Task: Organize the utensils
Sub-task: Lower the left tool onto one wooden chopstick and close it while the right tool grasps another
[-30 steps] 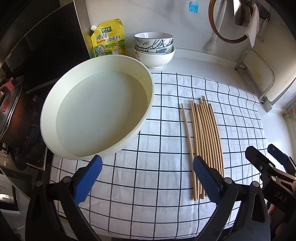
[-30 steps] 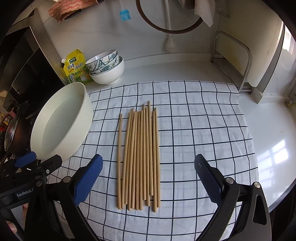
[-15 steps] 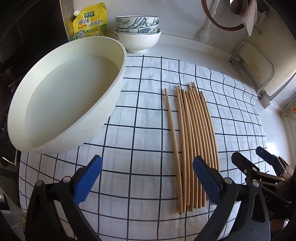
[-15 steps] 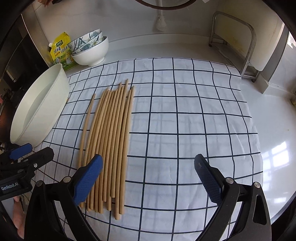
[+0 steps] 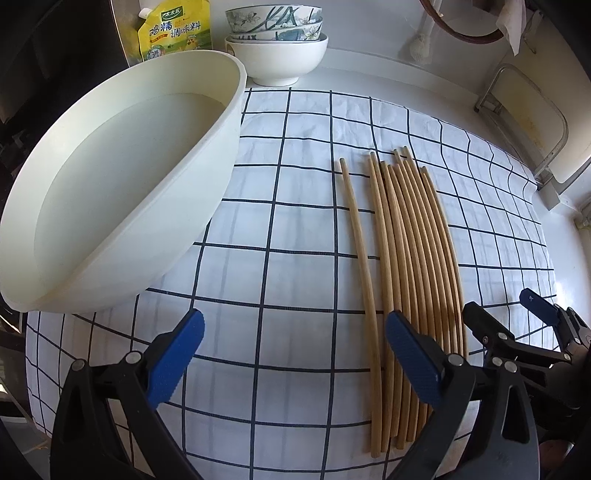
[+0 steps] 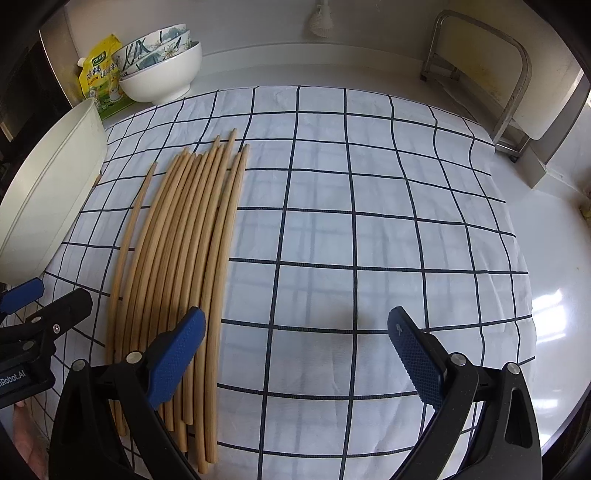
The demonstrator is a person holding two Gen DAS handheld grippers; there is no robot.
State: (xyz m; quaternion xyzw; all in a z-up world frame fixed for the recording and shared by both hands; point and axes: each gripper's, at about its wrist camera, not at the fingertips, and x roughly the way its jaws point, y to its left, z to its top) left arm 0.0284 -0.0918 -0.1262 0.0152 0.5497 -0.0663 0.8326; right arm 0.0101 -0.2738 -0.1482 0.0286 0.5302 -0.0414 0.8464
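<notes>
pale wooden chopsticks [image 5: 406, 280] lie side by side – left gripper [image 5: 295, 354] and right gripper [image 6: 295, 354] spread wide.

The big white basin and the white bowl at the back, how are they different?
The big white basin stands alone with nothing stacked in it; the white bowl has patterned bowls nested inside. The basin is wide with a flat bottom; the bowl is rounder, on a small foot. The basin sits on the checked cloth; the bowl stands behind the cloth's far edge. Both are plain white and upright.
</notes>
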